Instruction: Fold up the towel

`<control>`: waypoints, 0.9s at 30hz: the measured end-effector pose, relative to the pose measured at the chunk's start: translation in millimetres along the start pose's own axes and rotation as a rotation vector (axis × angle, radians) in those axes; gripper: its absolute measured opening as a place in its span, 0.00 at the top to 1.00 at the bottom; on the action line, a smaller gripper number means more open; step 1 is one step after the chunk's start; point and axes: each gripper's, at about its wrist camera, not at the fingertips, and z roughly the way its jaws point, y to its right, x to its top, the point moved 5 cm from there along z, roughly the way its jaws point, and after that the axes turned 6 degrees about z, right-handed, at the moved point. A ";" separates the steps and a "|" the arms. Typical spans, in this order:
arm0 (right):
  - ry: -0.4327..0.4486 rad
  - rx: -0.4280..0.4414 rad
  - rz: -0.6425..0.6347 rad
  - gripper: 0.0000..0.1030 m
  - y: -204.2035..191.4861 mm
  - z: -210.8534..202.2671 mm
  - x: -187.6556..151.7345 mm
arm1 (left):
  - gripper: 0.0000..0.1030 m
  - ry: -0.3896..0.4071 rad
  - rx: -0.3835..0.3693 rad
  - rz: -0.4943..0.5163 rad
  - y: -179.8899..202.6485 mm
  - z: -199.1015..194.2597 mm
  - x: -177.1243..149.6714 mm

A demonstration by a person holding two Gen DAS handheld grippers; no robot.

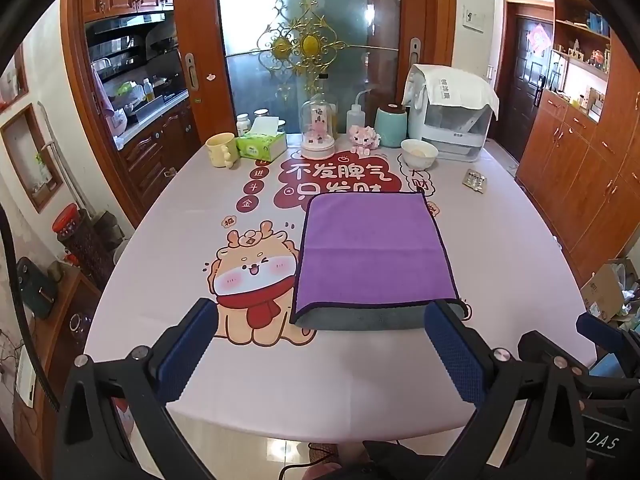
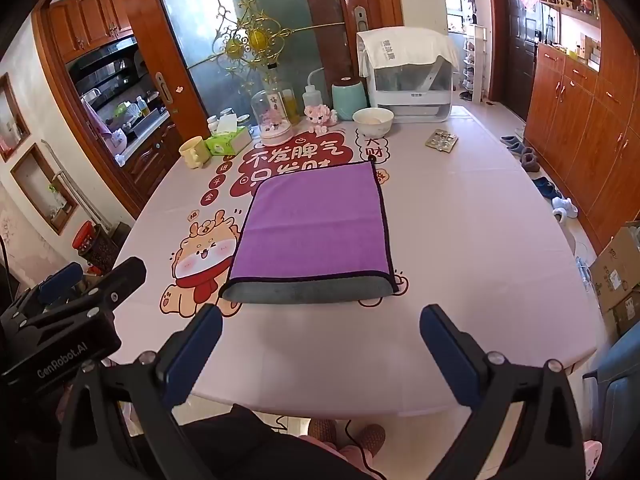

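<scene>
- Your left gripper (image 1: 320, 344) is up over the near edge of the table (image 1: 160, 280), jaws spread wide, nothing between them.
- Its right finger tip overlaps the towel's near right corner in the left view; I can't tell if it touches.
- Your right gripper (image 2: 320, 336) sits just beside it, jaws just as wide and holding nothing, short of the towel.
- In the right view your left gripper shows at the far left edge; in the left view the right one pokes in at the far right.
- The towel (image 1: 372, 252) lies flat mid-table, folded once: purple side up, dark trim round the edges, a grey strip of the under layer showing along the near edge.
- Its left side lies partly over the cartoon deer (image 1: 248, 276) printed on the cloth; its far edge reaches the red banner.
- Right of the towel, well apart, there's a blister pack (image 2: 441, 140).
- Along the far edge, left to right: yellow mug (image 1: 221, 149), green tissue box (image 1: 261, 145), glass dome (image 1: 318, 128), pink toy (image 1: 363, 138), white bowl (image 1: 419, 153).
- Behind the bowl stand a teal jar (image 1: 391, 125) and a white appliance (image 1: 452, 120) with a cloth draped on top.
</scene>
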 end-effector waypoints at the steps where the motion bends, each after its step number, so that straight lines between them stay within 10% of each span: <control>1: -0.001 -0.001 0.000 0.03 -0.2 0.3 0.1 | 0.01 -0.002 -0.002 -0.001 -1.2 1.7 0.3; 27: -0.023 -0.042 0.009 0.03 -8.7 6.2 -5.4 | 0.01 -0.047 -0.012 -0.012 -21.6 14.7 -9.6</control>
